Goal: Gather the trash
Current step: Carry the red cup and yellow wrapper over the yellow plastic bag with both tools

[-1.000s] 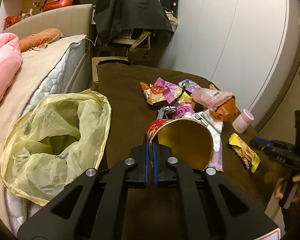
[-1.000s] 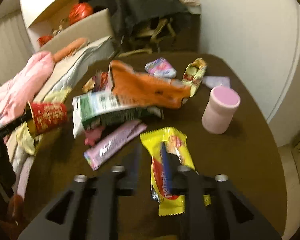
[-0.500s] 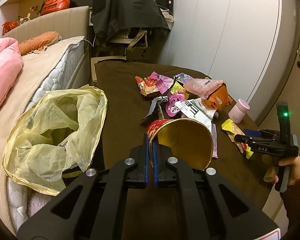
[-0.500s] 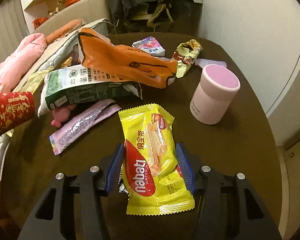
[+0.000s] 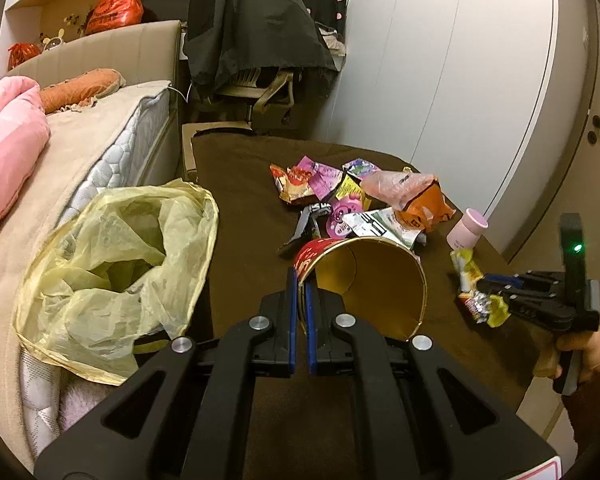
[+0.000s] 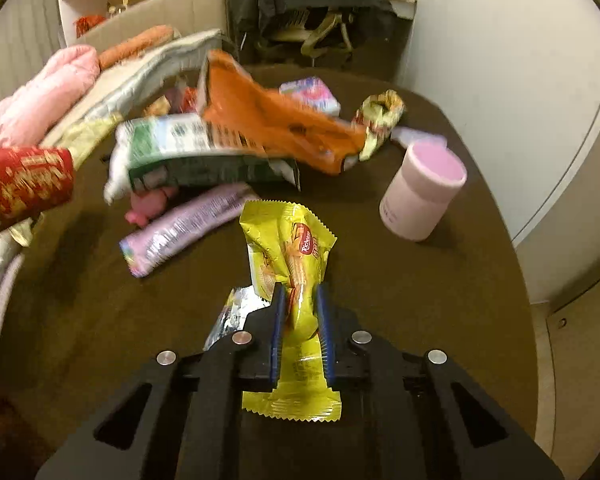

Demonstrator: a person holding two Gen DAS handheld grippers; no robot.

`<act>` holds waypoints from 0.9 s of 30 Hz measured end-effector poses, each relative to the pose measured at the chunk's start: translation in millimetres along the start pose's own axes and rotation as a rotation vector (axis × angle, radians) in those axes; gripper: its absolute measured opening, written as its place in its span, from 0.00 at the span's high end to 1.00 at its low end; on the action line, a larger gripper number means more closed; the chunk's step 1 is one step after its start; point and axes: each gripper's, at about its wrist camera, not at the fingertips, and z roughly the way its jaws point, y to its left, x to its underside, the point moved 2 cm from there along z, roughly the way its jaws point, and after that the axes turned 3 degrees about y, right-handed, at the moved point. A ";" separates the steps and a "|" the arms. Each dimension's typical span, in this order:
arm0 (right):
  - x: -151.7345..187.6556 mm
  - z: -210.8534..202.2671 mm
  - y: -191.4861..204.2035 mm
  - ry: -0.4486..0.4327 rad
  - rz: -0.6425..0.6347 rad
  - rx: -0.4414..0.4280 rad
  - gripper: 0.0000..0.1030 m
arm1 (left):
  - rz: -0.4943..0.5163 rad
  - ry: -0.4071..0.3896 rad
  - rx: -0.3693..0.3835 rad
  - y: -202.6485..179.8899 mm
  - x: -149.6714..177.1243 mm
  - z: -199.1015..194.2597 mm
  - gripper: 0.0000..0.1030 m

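Note:
My left gripper (image 5: 299,280) is shut on the rim of a red and gold paper cup (image 5: 372,280), held above the brown table with its open mouth toward the camera; the cup also shows at the left of the right wrist view (image 6: 30,184). My right gripper (image 6: 301,300) is shut on a yellow wafer wrapper (image 6: 296,264), pinched and lifted off the table; the wrapper also shows in the left wrist view (image 5: 474,288). A yellow trash bag (image 5: 116,264) gapes open to the left of the table, beside the bed.
Loose wrappers lie on the table (image 6: 440,320): an orange bag (image 6: 276,120), a green and white packet (image 6: 188,156), a purple wrapper (image 6: 180,236). A pink cup (image 6: 422,192) stands at the right. A bed (image 5: 80,148) and a draped chair (image 5: 256,40) are beyond.
My right gripper closed on the yellow wafer wrapper and lifted it off the table. My left gripper still holds the cup and has shifted slightly.

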 end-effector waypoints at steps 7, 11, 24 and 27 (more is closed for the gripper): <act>-31.8 -50.3 32.8 -0.132 -0.032 -0.025 0.85 | -0.040 -0.022 -0.008 21.7 -11.1 -17.3 0.97; -51.3 -64.8 57.4 -0.188 -0.051 -0.052 0.85 | -0.064 -0.054 -0.037 44.8 -19.4 -33.7 0.97; -90.3 -63.7 135.5 -0.228 -0.126 -0.113 0.85 | -0.126 -0.036 -0.134 141.9 -26.4 -43.7 0.97; -95.4 -55.2 155.4 -0.215 -0.141 -0.147 0.85 | -0.139 -0.020 -0.146 158.9 -20.7 -36.6 0.97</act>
